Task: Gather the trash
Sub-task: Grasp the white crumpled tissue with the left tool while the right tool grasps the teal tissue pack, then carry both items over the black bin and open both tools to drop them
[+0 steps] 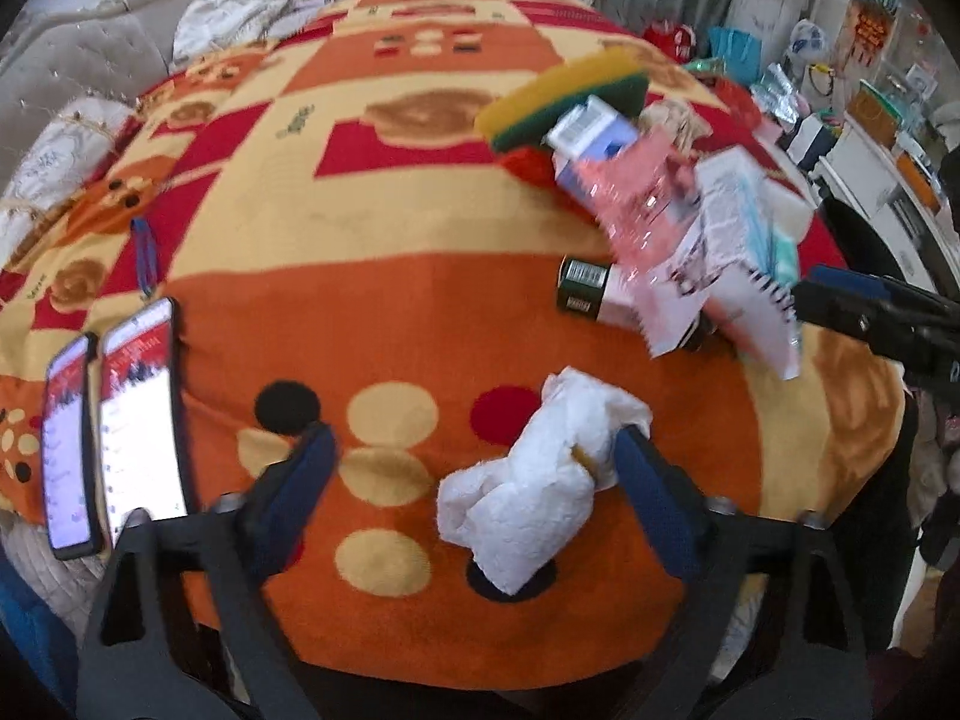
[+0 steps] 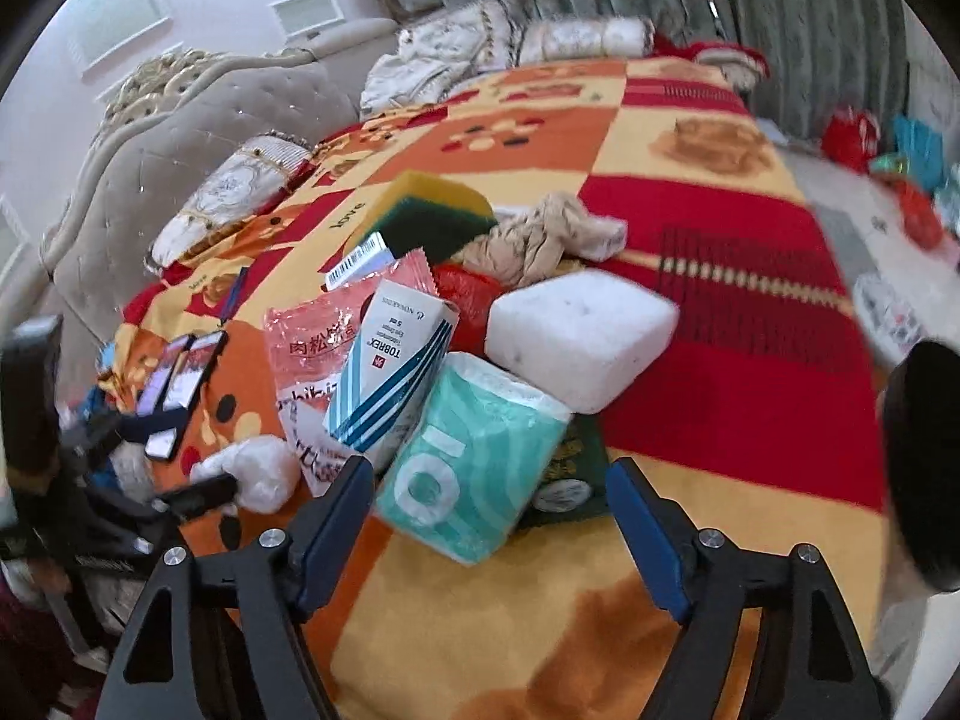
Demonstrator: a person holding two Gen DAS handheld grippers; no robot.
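A crumpled white tissue (image 1: 534, 486) lies on the patterned blanket (image 1: 390, 300), between the fingers of my open left gripper (image 1: 474, 444) and against its right finger (image 1: 642, 480). It also shows in the right wrist view (image 2: 258, 471). A trash pile lies beyond: a pink wrapper (image 1: 642, 216), a white Tobrex box (image 2: 390, 372), a teal tissue pack (image 2: 474, 468), a white foam block (image 2: 576, 336), a yellow-green sponge (image 2: 426, 210). My right gripper (image 2: 489, 495) is open around the near end of the teal tissue pack.
Two lit phones (image 1: 114, 420) lie at the blanket's left edge. A dark small box (image 1: 591, 294) lies under the pile. Crumpled beige cloth (image 2: 540, 240) sits behind the pile. Pillows and a padded headboard (image 2: 180, 180) are at the far left; the floor at right holds bags.
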